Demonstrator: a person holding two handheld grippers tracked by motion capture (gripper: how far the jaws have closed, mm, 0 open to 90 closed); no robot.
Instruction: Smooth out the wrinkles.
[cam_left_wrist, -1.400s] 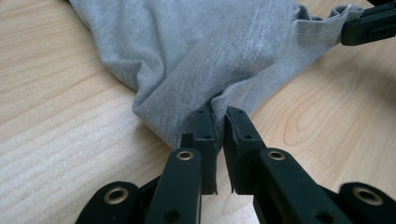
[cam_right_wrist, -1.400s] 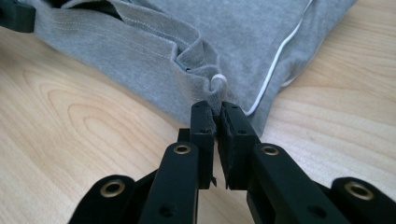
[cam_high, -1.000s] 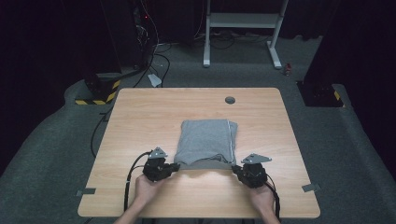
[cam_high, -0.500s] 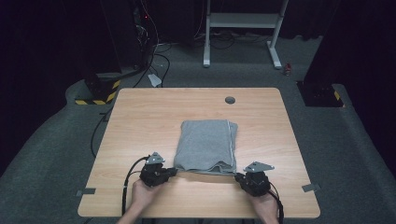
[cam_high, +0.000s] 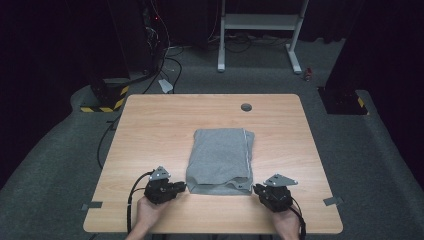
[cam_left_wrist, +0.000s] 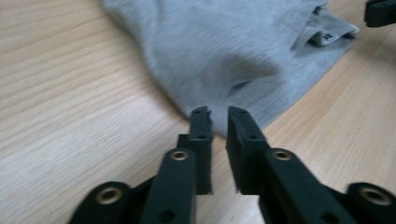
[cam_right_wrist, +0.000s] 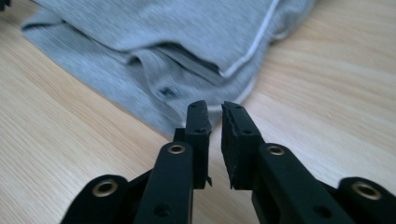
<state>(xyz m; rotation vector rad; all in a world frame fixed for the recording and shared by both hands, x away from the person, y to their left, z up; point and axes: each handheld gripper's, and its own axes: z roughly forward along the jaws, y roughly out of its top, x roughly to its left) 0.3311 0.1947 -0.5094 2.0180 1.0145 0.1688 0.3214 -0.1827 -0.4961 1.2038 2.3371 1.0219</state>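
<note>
A folded grey garment (cam_high: 220, 160) with a white-trimmed edge lies in the middle of the wooden table (cam_high: 150, 130). My left gripper (cam_high: 183, 186) lies on the table at the garment's near left corner. In the left gripper view its jaws have just been opening: a narrow gap (cam_left_wrist: 219, 114) stands between them, and the grey cloth (cam_left_wrist: 224, 51) lies just past the tips, not pinched. My right gripper (cam_high: 256, 189) rests at the near right corner. Its jaws (cam_right_wrist: 214, 109) have also just parted slightly, and the garment's hem (cam_right_wrist: 154, 70) sits ahead of them.
A round cable hole (cam_high: 246, 107) sits near the table's far edge. Bare wood surrounds the garment on all sides. Beyond the table are a white stand (cam_high: 260, 30), cables and a yellow-black striped block (cam_high: 102, 102) on grey carpet. Tape strips (cam_high: 332, 201) mark the near corners.
Both hands slid a little toward the near edge, drawing the garment's near hem with them and laying it flatter. Both pairs of jaws have come slightly apart at that hem.
</note>
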